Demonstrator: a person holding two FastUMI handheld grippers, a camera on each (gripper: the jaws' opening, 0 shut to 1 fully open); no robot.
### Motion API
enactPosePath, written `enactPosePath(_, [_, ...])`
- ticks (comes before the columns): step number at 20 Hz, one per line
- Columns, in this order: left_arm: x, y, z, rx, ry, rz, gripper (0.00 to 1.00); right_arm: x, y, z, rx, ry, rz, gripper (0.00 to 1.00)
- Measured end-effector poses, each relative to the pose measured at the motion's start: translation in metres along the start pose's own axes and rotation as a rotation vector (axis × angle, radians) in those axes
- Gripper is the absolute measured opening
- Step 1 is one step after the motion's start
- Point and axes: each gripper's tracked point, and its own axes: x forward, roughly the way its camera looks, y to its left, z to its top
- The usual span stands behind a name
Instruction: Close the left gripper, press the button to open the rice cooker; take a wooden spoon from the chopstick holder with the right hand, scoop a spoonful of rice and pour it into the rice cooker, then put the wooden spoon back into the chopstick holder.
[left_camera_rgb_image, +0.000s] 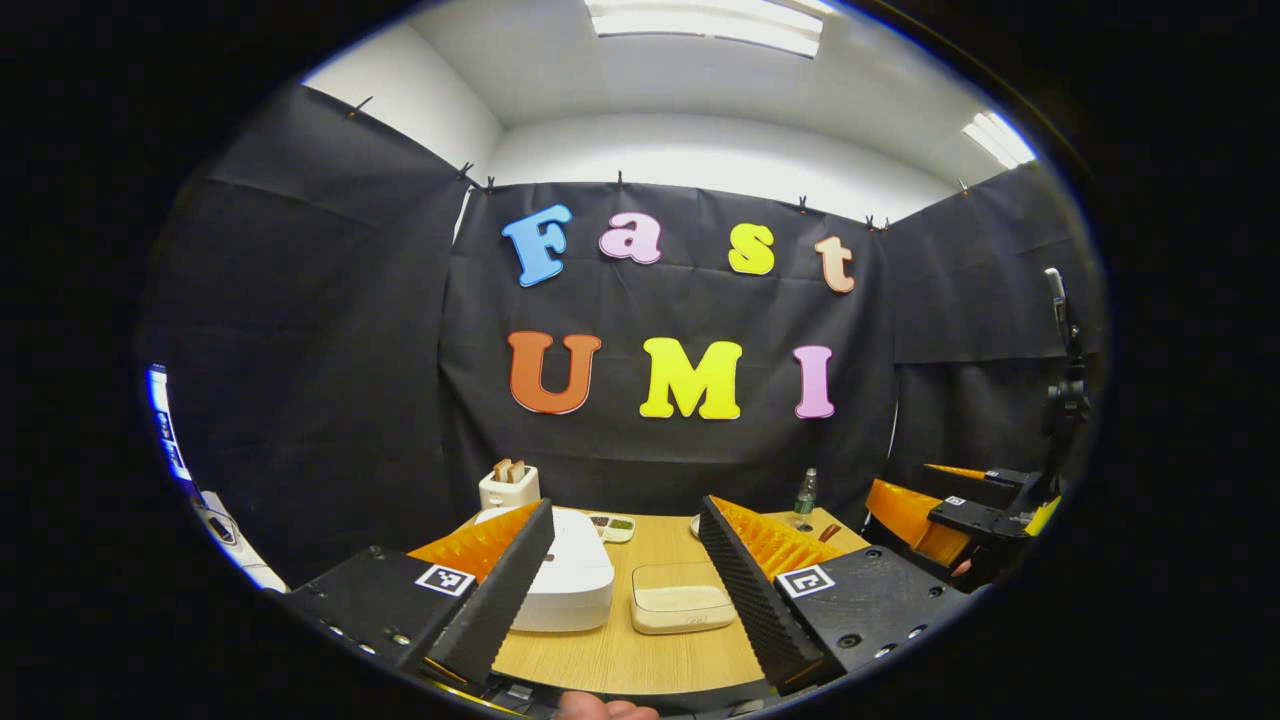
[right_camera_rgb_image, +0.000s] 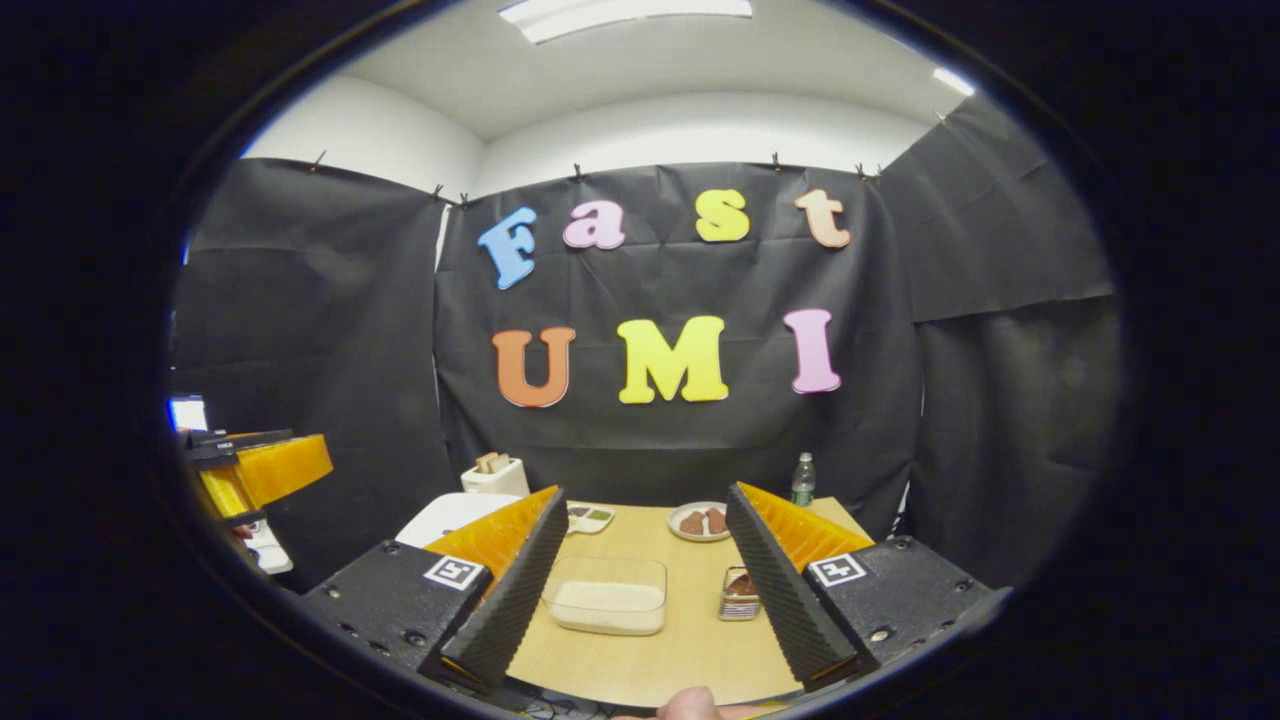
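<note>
Lid shut on the rice cooker (left_camera_rgb_image: 565, 575), so I hold both released: left tool (left_camera_rgb_image: 625, 580) and right tool (right_camera_rgb_image: 640, 575) above the table (right_camera_rgb_image: 690, 640).

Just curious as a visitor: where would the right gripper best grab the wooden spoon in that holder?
Probably by the top end of the wooden spoon, coming down from above. The chopstick holder walls in its lower part, so the top looks like the free part. The right gripper is open, with nothing between its fingers.
</note>
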Motion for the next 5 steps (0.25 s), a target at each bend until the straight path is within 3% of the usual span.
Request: enactPosePath(5, [-0.0001, -0.0010, 0.0019, -0.007, -0.008, 0.003, 0.94, -0.0018, -0.0019, 0.0065, -0.005, -0.011, 0.003, 1.00])
